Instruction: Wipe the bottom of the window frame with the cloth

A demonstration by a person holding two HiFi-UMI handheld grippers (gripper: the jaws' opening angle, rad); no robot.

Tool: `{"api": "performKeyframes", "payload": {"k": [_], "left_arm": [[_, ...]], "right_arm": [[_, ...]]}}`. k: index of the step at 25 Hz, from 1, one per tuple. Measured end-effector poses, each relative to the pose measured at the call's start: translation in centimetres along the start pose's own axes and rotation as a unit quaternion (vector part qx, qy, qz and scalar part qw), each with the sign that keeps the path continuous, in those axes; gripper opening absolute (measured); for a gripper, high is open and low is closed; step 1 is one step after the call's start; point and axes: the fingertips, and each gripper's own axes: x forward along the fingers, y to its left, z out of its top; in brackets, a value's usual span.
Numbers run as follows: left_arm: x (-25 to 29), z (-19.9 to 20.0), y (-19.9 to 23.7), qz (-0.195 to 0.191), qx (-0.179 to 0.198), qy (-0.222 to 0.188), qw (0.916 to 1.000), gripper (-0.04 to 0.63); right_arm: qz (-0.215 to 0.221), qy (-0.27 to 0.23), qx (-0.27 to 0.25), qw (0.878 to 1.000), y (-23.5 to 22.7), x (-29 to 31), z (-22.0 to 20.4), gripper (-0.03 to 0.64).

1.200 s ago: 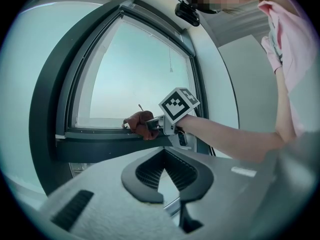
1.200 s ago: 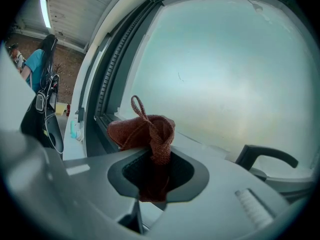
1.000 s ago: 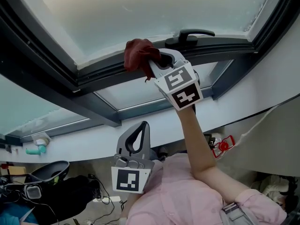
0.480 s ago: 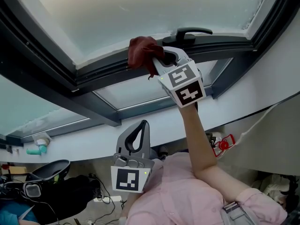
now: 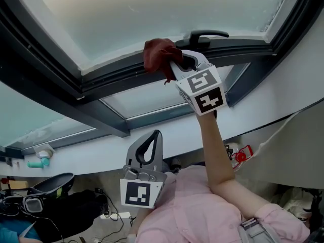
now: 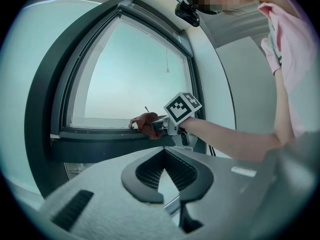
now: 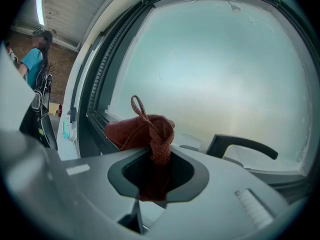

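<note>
A dark red cloth (image 5: 159, 53) is pressed on the bottom rail of the dark window frame (image 5: 119, 75), just left of the black window handle (image 5: 206, 36). My right gripper (image 5: 174, 64) is shut on the cloth, arm stretched up to the rail. In the right gripper view the cloth (image 7: 145, 131) bunches out of the jaws, with a loose loop on top. My left gripper (image 5: 147, 151) hangs low near the person's chest, away from the window. Its jaws meet with nothing between them in the left gripper view (image 6: 167, 191), which also shows the cloth (image 6: 146, 124) on the rail.
The handle (image 7: 240, 146) sticks out close to the right of the cloth. A white sill (image 5: 283, 100) runs below the frame. Bags and cables (image 5: 61, 196) lie on the floor at lower left. Another person (image 7: 34, 59) stands far off.
My right gripper has slid the cloth a little to the right along the bottom rail, toward the handle. The left gripper has stayed where it was.
</note>
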Motion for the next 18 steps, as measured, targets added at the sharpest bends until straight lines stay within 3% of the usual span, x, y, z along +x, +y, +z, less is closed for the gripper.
{"api": "performKeyframes", "payload": {"k": [18], "left_arm": [[-2.5,-0.2,2.0,0.003,-0.006,-0.013,0.9999,-0.003]], "right_arm": [[-0.071,-0.001,0.016,0.997,-3.1,-1.6,-1.2,0.066]]}}
